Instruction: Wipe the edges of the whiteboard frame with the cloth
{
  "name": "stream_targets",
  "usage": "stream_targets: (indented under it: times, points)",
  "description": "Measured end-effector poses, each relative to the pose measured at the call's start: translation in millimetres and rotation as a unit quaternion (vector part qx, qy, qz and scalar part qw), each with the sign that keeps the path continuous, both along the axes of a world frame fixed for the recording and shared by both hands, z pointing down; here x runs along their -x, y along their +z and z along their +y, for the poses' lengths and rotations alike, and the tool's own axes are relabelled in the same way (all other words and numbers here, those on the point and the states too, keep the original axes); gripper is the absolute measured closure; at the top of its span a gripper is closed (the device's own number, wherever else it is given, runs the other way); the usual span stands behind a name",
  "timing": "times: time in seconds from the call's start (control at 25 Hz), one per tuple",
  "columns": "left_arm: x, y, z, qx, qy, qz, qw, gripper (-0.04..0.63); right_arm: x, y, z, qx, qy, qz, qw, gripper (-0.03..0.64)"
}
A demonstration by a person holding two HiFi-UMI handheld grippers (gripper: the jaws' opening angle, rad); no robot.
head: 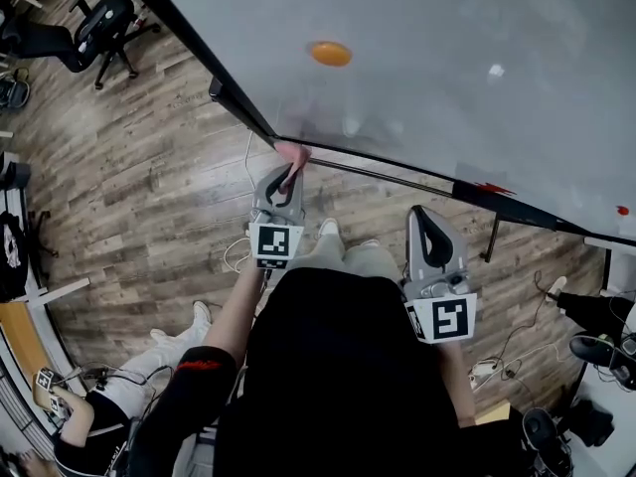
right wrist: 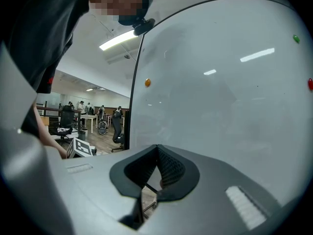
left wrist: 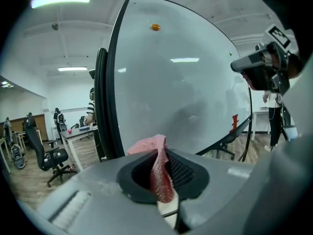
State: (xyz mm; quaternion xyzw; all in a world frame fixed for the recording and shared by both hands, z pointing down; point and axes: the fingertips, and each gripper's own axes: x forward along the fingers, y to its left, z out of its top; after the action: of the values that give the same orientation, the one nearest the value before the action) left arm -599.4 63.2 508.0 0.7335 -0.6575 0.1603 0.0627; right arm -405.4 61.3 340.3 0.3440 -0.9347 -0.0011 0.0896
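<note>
Left gripper (head: pixel 288 175): jaws clamped on pink mesh cloth (head: pixel 293 152), at whiteboard frame (head: pixel 397 179) corner, centre of frame. Right gripper (head: pixel 421 215): jaws together, empty. Orange magnet (head: pixel 330 54): upper centre.

Left gripper (head: pixel 289 175) holds pink cloth (head: pixel 294 152) against whiteboard frame (head: pixel 517 208), lower left corner. Right gripper (head: pixel 429 229) below frame, clear of it. Orange magnet (head: pixel 330 54) on board.

The left hand-held gripper (head: pixel 288 179) reaches forward on the outstretched left arm (head: pixel 231 318), its jaws clamped on a pink cloth (head: pixel 294 153). The right hand-held gripper (head: pixel 427 222) sits nearer the body, pointing the same way, jaws closed together with nothing between them.
</note>
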Motion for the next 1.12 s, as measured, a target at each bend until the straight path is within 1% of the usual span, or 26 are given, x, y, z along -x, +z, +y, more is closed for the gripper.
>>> stream_targets:
  times: [0.24, 0.36, 0.56, 0.68, 0.84, 1.12]
  points:
    - [22, 19, -5, 0.019, -0.016, 0.002, 0.9997, 0.571, 10, 4, -2, 0.008, -0.001, 0.006, 1.000, 0.615]
    - [32, 27, -6, 0.027, -0.020, 0.000, 0.9994, 0.571, 19, 9, 0, 0.014, -0.010, 0.013, 1.000, 0.615]
    - [40, 43, -10, 0.045, -0.027, -0.002, 0.9986, 0.571, 36, 23, 3, 0.021, -0.044, 0.039, 0.998, 0.615]
    - [46, 50, -10, 0.055, -0.032, 0.000, 0.9980, 0.571, 54, 29, 10, 0.019, -0.071, 0.053, 0.996, 0.615]
    - [50, 56, -14, 0.065, -0.034, 0.001, 0.9973, 0.571, 73, 46, 16, 0.047, -0.098, 0.080, 0.991, 0.615]
    - [44, 73, -19, 0.089, -0.022, 0.007, 0.9958, 0.571, 89, 65, 14, 0.089, -0.117, 0.079, 0.986, 0.615]
